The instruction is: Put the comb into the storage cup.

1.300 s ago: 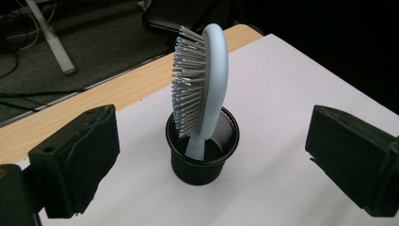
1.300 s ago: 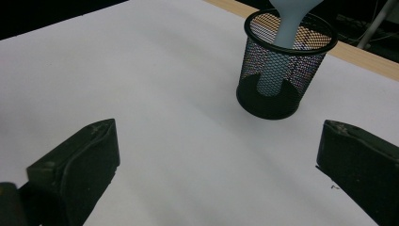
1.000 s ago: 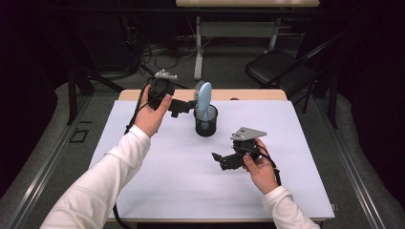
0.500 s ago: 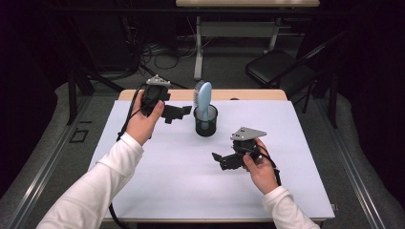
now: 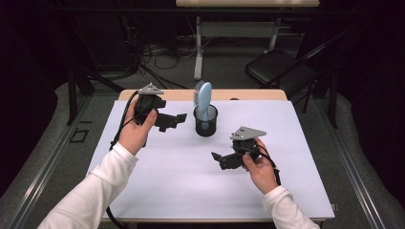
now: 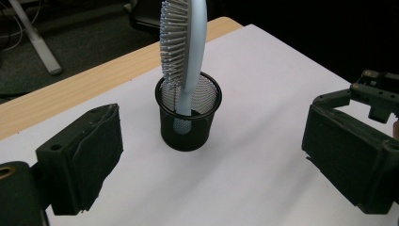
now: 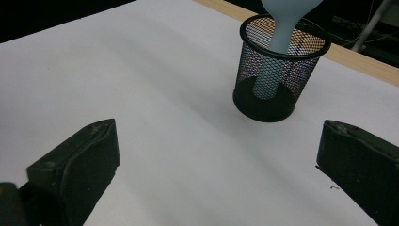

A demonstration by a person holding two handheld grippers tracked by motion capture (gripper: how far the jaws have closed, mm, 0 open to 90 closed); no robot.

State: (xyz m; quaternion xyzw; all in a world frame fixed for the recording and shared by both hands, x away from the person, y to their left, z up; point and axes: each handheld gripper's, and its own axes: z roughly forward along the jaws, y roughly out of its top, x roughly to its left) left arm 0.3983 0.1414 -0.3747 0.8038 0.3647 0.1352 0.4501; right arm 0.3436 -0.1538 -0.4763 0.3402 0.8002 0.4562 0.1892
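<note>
**Brush is parked in the cup, both grippers empty**

Looks like the let-go step. The hairbrush (image 5: 202,98) stands handle-down in the mesh cup (image 5: 206,121), just ahead of the left gripper (image 5: 175,119) fingers, jaws wide, nothing between. Right gripper (image 5: 220,160) sits wide open too, well short of it. Next I'd guess a clean retreat without tipping the cup.

Both arms in long white sleeves w/ ribbed cuffs at the wrists. Left tool (image 5: 175,119): black body, grey three-cornered plate on top w/ small screws at corners, black cable off the back. Right tool (image 5: 218,159): same build, black w/ grey plate, thin black cable looping by the wrist. Up close, left tool (image 6: 207,165) has blocky black pads, left one wrapped in wrinkled black tape, brass-coloured fitting at base. Right tool (image 7: 216,174): matte black wedge-shaped pads.
</note>
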